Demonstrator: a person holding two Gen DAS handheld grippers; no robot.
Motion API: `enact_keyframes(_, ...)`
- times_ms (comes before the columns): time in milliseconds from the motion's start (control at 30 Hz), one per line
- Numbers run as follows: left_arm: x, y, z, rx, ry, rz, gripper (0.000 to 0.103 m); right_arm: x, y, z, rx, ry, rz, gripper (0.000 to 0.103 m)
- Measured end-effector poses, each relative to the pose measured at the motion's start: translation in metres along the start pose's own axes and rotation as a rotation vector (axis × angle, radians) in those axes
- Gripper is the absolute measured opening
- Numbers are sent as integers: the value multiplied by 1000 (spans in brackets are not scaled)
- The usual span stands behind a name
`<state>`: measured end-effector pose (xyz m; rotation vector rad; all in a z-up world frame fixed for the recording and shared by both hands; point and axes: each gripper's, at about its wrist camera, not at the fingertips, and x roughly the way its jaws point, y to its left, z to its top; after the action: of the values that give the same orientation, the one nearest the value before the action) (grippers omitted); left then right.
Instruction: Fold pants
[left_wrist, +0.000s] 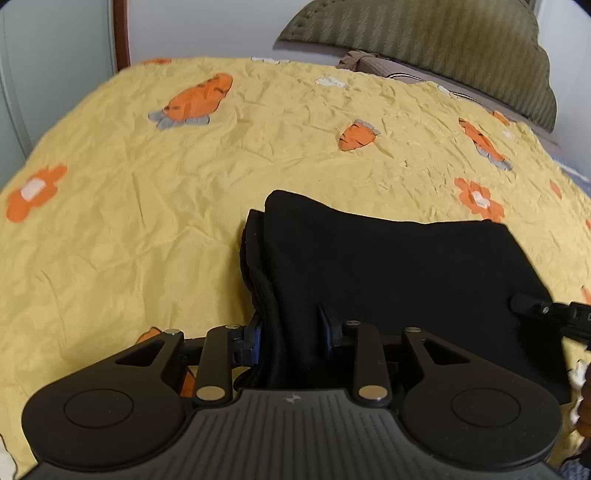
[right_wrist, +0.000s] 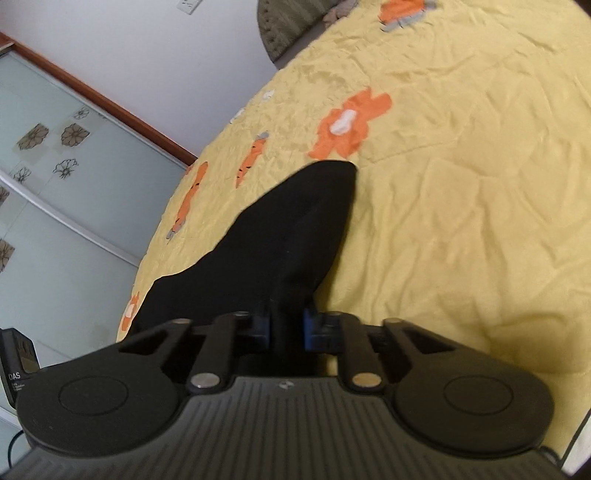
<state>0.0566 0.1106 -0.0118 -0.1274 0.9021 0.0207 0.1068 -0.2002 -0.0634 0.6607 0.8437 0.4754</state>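
Observation:
The black pants (left_wrist: 388, 266) lie bunched in a thick fold on a yellow bedspread with orange carrots and flowers. My left gripper (left_wrist: 293, 332) is shut on the near left edge of the pants, with cloth pinched between its blue pads. In the right wrist view the pants (right_wrist: 280, 236) stretch away from me in a narrow wedge. My right gripper (right_wrist: 286, 328) is shut on their near end. The right gripper's tip also shows at the right edge of the left wrist view (left_wrist: 543, 308), at the pants' right side.
The yellow bedspread (left_wrist: 147, 221) fills most of both views. A green ribbed pillow (left_wrist: 443, 48) lies at the head of the bed. A glass wardrobe door with flower prints (right_wrist: 55, 177) stands beside the bed, past its edge. A small black device (right_wrist: 18, 362) is at lower left.

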Motion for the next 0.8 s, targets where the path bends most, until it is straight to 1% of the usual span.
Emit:
enact_keyframes(167, -4, -7, 0, 9, -18, 25, 27, -10, 48, -10, -260, -78, -125, 12)
enact_keyframes(267, -10, -12, 2, 16, -31, 29, 26, -19, 71, -13, -360, -124, -145, 11)
enact_keyframes(467, -21, -29, 9, 42, -63, 31, 25, -34, 79, -4, -382, -146, -124, 11)
enact_keyframes(533, -23, -38, 13, 52, -72, 19, 25, -38, 78, -2, -387, -148, -123, 11)
enact_keyframes(667, -20, -60, 21, 70, -78, -16, 25, -46, 75, 5, -411, -177, -143, 11)
enact_keyframes(800, -14, -88, 28, 105, -88, -42, 25, -63, 68, 21, -431, -219, -179, 11)
